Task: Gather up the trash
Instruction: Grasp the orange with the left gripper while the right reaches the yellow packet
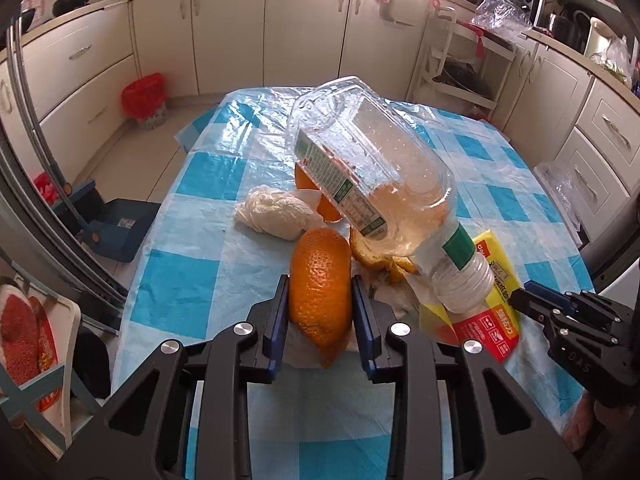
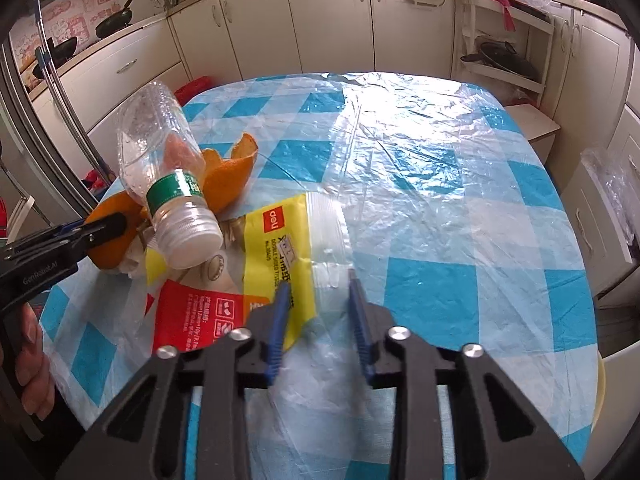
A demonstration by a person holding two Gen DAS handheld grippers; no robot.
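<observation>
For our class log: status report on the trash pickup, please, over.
Left gripper shut on orange peel. Right gripper shut on yellow wrapper. Empty bottle leans across the pile, over.

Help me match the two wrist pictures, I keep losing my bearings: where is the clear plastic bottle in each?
Left wrist view: the clear plastic bottle lies tilted at centre, cap toward the lower right.
Right wrist view: the same bottle is at left of centre, cap nearest the camera.
Shared landmark: the yellow and red packet beside its cap.

Cream cabinets (image 1: 232, 28) line the kitchen behind the blue-checked tablecloth (image 2: 460, 208); a blue dustpan (image 1: 120, 232) sits on the floor
</observation>
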